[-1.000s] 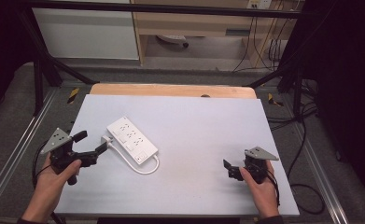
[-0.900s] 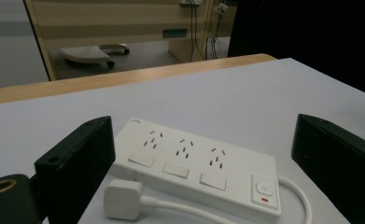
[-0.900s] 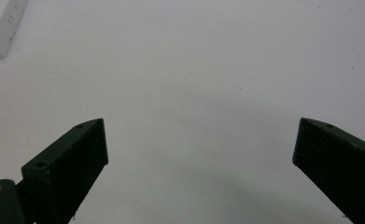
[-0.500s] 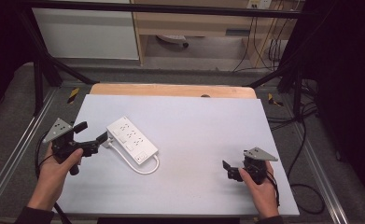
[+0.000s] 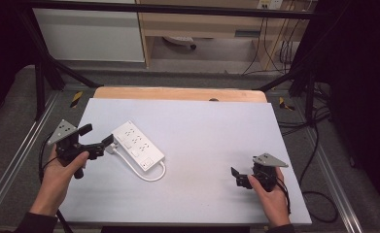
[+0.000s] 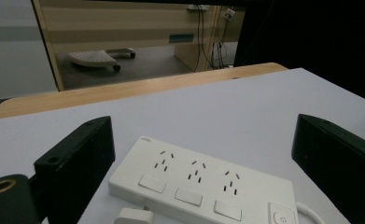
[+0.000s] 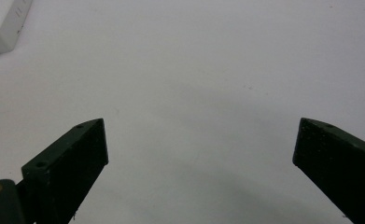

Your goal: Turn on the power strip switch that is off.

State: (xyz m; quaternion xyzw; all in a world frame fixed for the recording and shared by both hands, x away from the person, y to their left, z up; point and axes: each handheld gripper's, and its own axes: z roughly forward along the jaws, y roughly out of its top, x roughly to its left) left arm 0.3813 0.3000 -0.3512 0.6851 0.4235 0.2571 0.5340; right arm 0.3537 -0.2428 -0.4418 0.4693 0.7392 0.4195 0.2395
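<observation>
On the pale table (image 5: 212, 131), your left gripper (image 5: 99, 138), jaws spread, is approaching the white power strip (image 5: 138, 148) lying left of centre; straddle its near end, then close, while your right gripper (image 5: 240, 177) waits spread.

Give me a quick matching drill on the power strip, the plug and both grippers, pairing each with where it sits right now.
Things:
1. power strip
2. plug
3. left gripper
4. right gripper

Places or states:
A. open, over bare table near its right front
B. flat, left of the table's centre
C. open, at the strip's left end
D. beside the strip's near end, between the left jaws

Pairs: 1-B, 2-D, 3-C, 4-A
</observation>
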